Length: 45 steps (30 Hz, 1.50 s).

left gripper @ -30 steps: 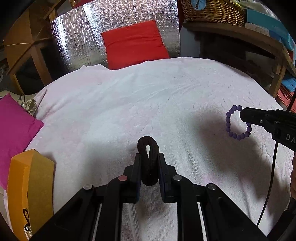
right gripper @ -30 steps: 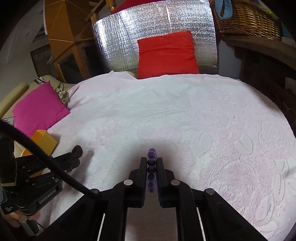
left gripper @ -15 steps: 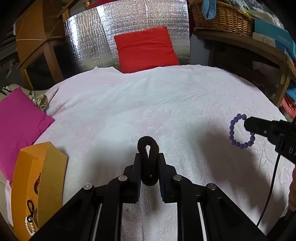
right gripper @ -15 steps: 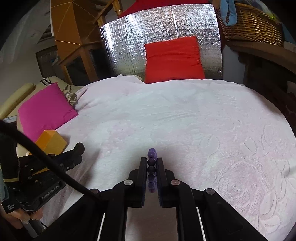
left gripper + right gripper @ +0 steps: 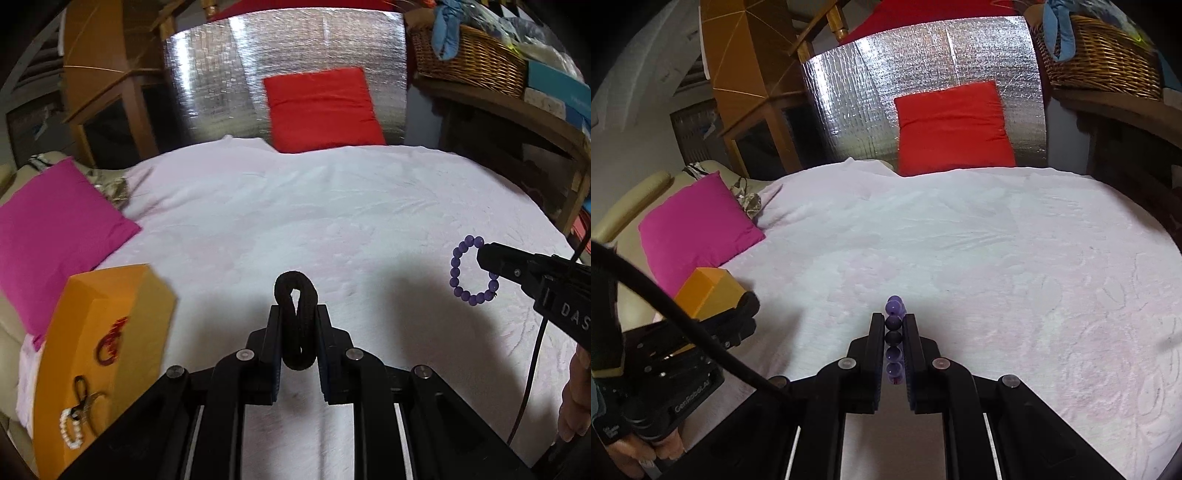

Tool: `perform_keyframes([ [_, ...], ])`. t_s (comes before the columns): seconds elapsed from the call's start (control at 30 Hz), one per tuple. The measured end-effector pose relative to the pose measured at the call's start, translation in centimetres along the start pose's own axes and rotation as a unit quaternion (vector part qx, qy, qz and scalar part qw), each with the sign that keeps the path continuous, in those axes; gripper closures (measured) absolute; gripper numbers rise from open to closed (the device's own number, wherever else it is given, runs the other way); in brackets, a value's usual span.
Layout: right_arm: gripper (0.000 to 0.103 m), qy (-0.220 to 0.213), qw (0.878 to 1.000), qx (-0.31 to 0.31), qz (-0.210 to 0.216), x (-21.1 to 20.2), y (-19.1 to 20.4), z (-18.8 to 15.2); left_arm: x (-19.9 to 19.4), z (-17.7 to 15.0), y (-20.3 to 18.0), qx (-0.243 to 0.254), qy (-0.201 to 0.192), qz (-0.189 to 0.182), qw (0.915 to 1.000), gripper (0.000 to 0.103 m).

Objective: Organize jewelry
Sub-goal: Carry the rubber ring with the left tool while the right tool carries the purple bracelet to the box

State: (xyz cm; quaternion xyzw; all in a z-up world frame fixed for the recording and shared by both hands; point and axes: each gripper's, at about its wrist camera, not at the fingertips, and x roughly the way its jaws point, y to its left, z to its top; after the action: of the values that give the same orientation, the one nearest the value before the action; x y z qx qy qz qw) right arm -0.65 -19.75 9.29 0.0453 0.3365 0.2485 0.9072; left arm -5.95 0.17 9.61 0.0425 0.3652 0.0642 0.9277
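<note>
Left gripper (image 5: 297,334): you clamp the soft black fabric loop (image 5: 295,325); light, squashy, slips little.
Right gripper (image 5: 891,345): you pinch the purple bead bracelet (image 5: 894,332); slippery, keep mid-strand.
Orange tray (image 5: 110,295): nine o'clock.

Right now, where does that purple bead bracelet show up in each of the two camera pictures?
Left wrist view: the purple bead bracelet hangs at the right edge, pinched by the right gripper above the white bedspread.
Right wrist view: it sits bottom centre, seen edge-on between the fingers.
Shared landmark: the red cushion against the silver panel.
</note>
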Motion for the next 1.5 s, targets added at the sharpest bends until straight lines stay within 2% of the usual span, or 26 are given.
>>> perform_keyframes([
  [0.17,0.092,-0.005,1.0,-0.002,0.022,0.8,1.9,0.2,-3.2,-1.1,3.3,-0.04,-0.007,0.027,0.9988,0.086],
  [0.33,0.092,-0.001,0.998,-0.008,0.058,1.4,4.7,0.1,-7.5,-3.5,7.6,-0.068,-0.012,0.08,0.9944,0.086],
  [0.5,0.092,-0.003,0.993,-0.022,0.114,0.8,9.4,-0.6,-11.1,-7.2,13.3,-0.111,-0.004,0.134,0.9847,0.086],
  [0.63,0.092,-0.002,0.984,-0.028,0.176,-0.5,13.7,-1.4,-13.2,-9.8,17.8,-0.156,0.007,0.162,0.9744,0.086],
  [0.73,0.092,0.004,0.978,-0.05,0.204,-1.4,16.8,-2.2,-14.5,-11.3,20.3,-0.175,0.008,0.181,0.9678,0.086],
  [0.87,0.092,0.026,0.964,-0.061,0.257,-2.1,21.2,-3.0,-15.5,-13.1,22.7,-0.197,0.013,0.188,0.9622,0.086],
  [1.13,0.092,0.092,0.944,-0.087,0.305,-0.9,27.9,-4.6,-13.5,-16.2,25.1,-0.234,0.042,0.163,0.9574,0.086],
  [1.27,0.092,0.125,0.939,-0.108,0.302,0.4,30.1,-5.7,-12.5,-16.8,25.1,-0.236,0.053,0.16,0.9569,0.086],
  [1.5,0.092,0.153,0.934,-0.149,0.286,2.5,32.6,-7.5,-11.5,-17.5,25.7,-0.238,0.061,0.17,0.9543,0.086],
])
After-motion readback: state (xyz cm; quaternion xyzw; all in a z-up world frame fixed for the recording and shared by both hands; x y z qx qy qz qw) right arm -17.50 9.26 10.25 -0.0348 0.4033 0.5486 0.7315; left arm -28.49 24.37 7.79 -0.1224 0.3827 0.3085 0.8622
